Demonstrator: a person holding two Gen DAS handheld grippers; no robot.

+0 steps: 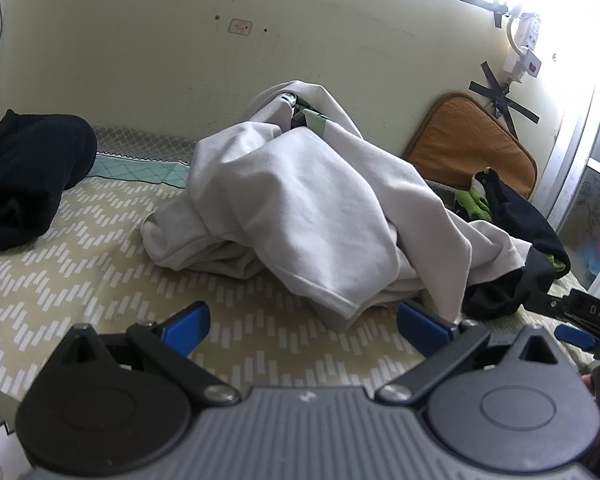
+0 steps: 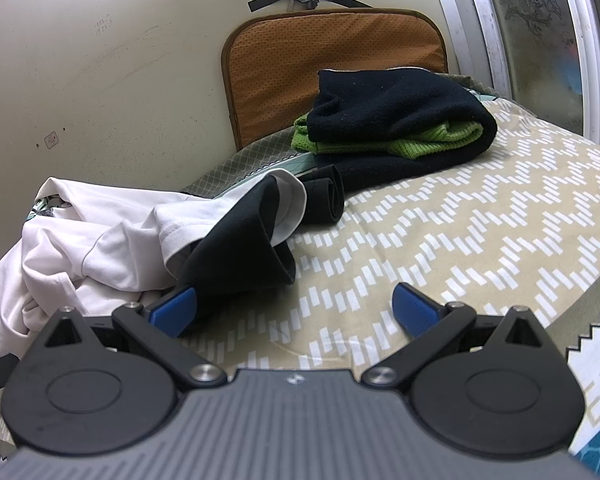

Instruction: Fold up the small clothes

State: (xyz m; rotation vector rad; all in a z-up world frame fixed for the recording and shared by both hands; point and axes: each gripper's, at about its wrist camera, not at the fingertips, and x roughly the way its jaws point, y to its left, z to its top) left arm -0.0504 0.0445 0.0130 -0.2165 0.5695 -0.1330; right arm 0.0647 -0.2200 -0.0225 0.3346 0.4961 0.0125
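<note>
The left gripper (image 1: 302,320) and right gripper (image 2: 294,308) both hover with fingers spread wide, holding nothing. A crumpled white garment (image 1: 300,208) lies mid-bed near the wall-side edge of the patterned bedspread (image 1: 80,272), overlapping a black garment (image 2: 240,240).

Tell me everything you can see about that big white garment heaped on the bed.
The white garment is a crumpled, unfolded heap of soft, jersey-like cloth with a stitched hem. It rises in a peak near the wall and spreads over the patterned bedsheet. A green patch shows at its top opening. Its right edge overlaps a black garment. In both views the open grippers sit just short of it, not gripping it.
</note>
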